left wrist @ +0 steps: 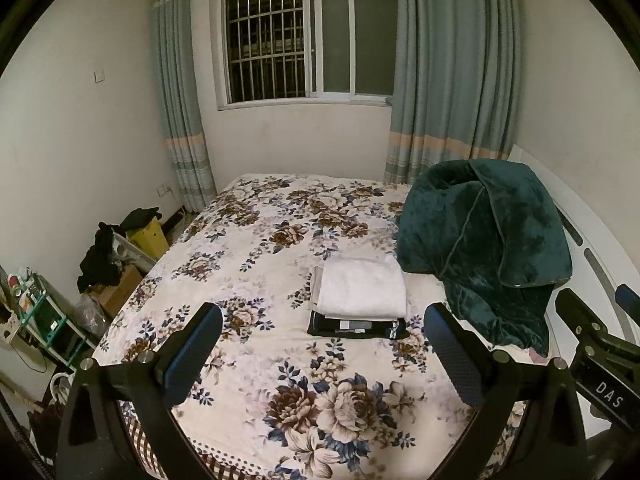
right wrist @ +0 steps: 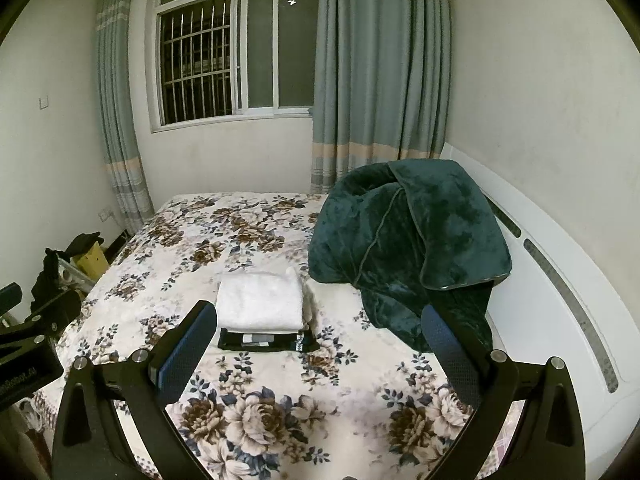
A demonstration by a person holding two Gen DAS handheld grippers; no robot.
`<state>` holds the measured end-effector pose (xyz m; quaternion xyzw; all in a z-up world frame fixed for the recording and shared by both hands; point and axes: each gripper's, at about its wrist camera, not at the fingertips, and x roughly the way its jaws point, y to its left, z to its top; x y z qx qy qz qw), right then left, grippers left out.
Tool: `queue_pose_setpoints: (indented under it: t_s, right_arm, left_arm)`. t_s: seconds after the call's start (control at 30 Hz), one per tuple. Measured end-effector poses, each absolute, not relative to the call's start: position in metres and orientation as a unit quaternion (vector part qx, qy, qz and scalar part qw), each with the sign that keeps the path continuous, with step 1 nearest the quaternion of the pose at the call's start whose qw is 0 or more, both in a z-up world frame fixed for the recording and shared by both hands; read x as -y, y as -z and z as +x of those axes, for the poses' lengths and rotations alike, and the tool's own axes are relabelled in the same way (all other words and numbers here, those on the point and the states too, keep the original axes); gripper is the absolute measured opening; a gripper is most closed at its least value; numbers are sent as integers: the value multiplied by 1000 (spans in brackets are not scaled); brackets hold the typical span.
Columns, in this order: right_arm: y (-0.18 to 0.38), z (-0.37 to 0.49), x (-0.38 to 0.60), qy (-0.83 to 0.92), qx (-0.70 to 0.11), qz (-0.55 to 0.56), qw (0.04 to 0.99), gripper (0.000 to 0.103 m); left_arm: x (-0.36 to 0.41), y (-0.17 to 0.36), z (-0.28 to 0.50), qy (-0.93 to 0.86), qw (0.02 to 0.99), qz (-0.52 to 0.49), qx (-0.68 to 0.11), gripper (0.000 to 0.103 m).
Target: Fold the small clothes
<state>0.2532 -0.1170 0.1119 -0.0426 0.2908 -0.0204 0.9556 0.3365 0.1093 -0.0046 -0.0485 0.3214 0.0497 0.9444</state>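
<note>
Both grippers hang above the near edge of the bed (left wrist: 248, 248), and each is spread wide with nothing between its fingers: the left gripper (left wrist: 322, 344) and the right gripper (right wrist: 320, 344) look along the flowered bedspread toward the window (left wrist: 308, 40).

The small clothes lie toward the middle of the bed, nearer the headboard side, as one neat stack. A folded white garment (left wrist: 362, 290) sits on top, a paler folded piece peeks out from under it, and a folded dark garment (left wrist: 356, 328) with a light label lies at the bottom, its front edge showing. The stack looks squared and finished.

Just beside it, toward the headboard (right wrist: 560, 280), slumps a dark green plush blanket (left wrist: 480, 248), close to the stack's far corner but seemingly not covering it.

No unfolded small garment shows on the bedspread, so the task appears to be at or near its end. A next move would call for finding another garment, perhaps from the clutter beside the bed's far side, or simply drawing back.
</note>
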Motion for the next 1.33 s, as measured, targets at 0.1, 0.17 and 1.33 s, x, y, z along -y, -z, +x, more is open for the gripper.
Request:
queue_pose_setpoints:
  t_s: [0.1,0.17,1.33]
  right_arm:
    - [-111,254,116,20,-290,-43,956,103]
    - [-112,254,117,19,-290,-42,956,103]
    - [-112,254,108,15,-285,-43,958,103]
  left_arm:
    - [-110,4,337,-50,945,-48,-321,103]
    - [-111,4,336,-51,945,-49,-321,103]
    - [-119,-9,342,-60,948,-45,-308,103]
